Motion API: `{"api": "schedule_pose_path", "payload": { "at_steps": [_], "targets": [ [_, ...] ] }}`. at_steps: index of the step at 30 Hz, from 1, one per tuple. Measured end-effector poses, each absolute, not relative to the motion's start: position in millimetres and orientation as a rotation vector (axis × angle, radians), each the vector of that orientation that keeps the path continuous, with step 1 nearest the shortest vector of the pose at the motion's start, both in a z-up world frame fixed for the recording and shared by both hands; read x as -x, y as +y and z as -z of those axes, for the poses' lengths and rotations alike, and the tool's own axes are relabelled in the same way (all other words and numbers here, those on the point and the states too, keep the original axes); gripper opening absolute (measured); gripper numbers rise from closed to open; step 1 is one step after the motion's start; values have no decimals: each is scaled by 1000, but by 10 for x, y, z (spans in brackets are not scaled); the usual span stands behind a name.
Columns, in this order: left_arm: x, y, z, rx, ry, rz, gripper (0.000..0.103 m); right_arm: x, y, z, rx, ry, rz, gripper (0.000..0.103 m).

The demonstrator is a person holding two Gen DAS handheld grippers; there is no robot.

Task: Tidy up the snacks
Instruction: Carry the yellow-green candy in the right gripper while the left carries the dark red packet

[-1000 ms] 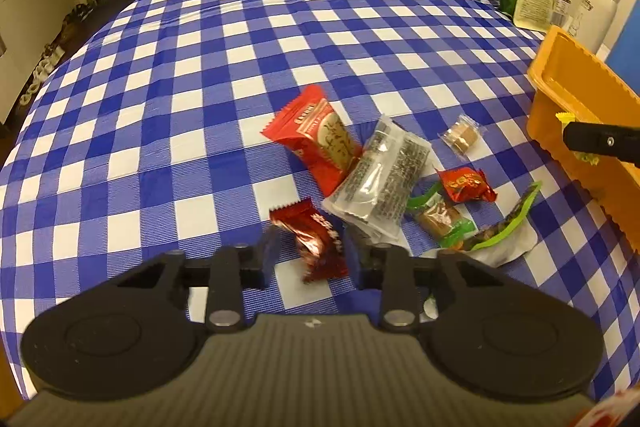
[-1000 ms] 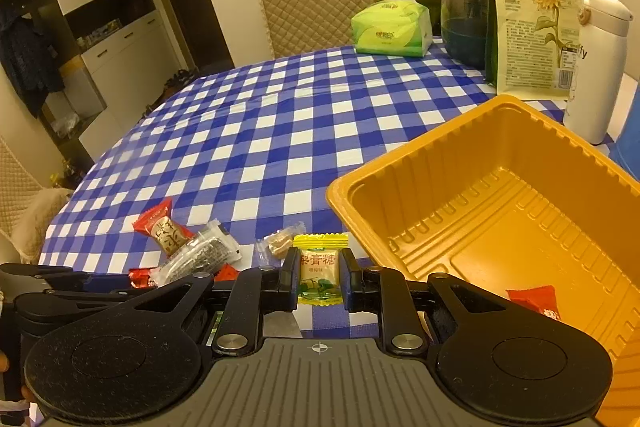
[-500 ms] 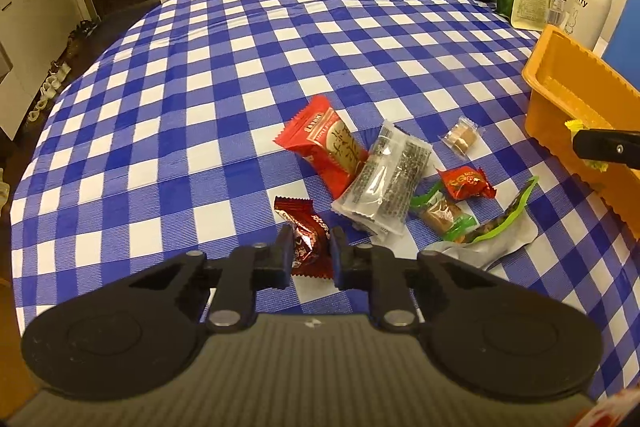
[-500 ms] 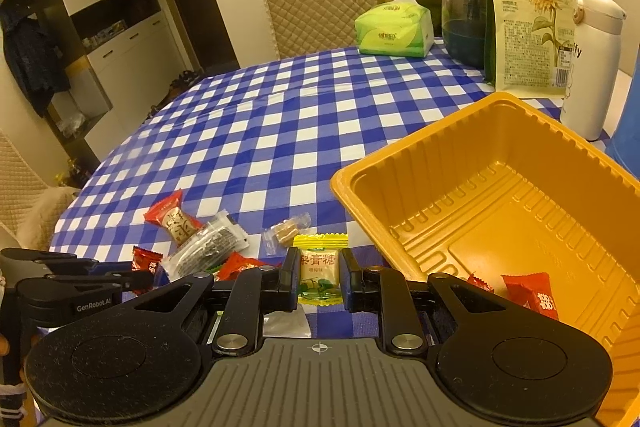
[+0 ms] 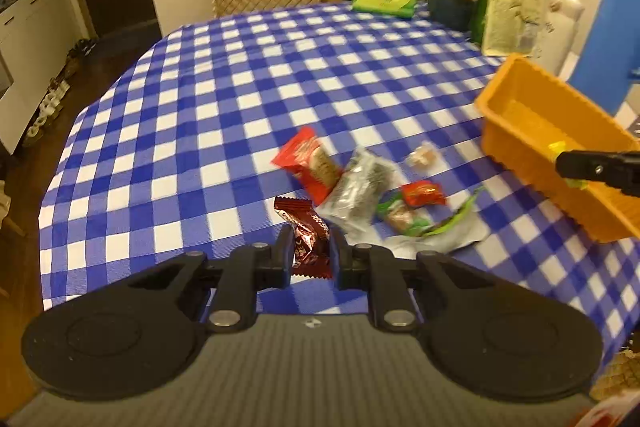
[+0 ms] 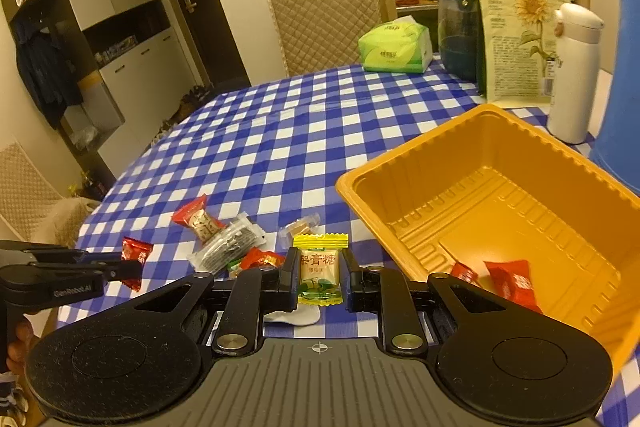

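The dark red candy is clamped between the fingers of the left claw, held above the blue-checked desk with its crinkled top end sticking up past the fingertips. In the right wrist view the same candy shows at 9 o'clock, pinched at the tip of the left claw.

The right claw is closed on a yellow candy, which stands upright between its fingers, green print at the bottom. At 3 o'clock of it sits the orange tray, with two red candies lying on its floor near the closest wall. In the left wrist view the tray is at 3 o'clock, and the right claw reaches over its near rim.

On the desk beyond the left claw lies a loose cluster: a red snack pack at 12 o'clock, a clear pack of dark seeds touching it at 1 o'clock, a small clear-wrapped brown sweet farther off, a small red candy, and a green-edged wrapper.

At the far edge of the desk stand a green tissue pack, a sunflower seed bag and a white flask.
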State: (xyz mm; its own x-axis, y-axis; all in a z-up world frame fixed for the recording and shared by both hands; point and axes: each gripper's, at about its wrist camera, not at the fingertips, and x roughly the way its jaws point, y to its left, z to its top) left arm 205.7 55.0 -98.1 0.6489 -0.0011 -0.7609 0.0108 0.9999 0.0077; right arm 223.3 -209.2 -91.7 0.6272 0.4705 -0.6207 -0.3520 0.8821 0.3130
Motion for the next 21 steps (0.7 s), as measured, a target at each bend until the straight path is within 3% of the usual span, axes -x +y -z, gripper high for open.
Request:
{"api": "schedule_pose_path", "payload": {
  "at_steps": [21],
  "targets": [
    [-2041, -808, 370, -105, 745, 372, 17, -1764, -2967, 512, -226, 721, -309, 20]
  ]
}}
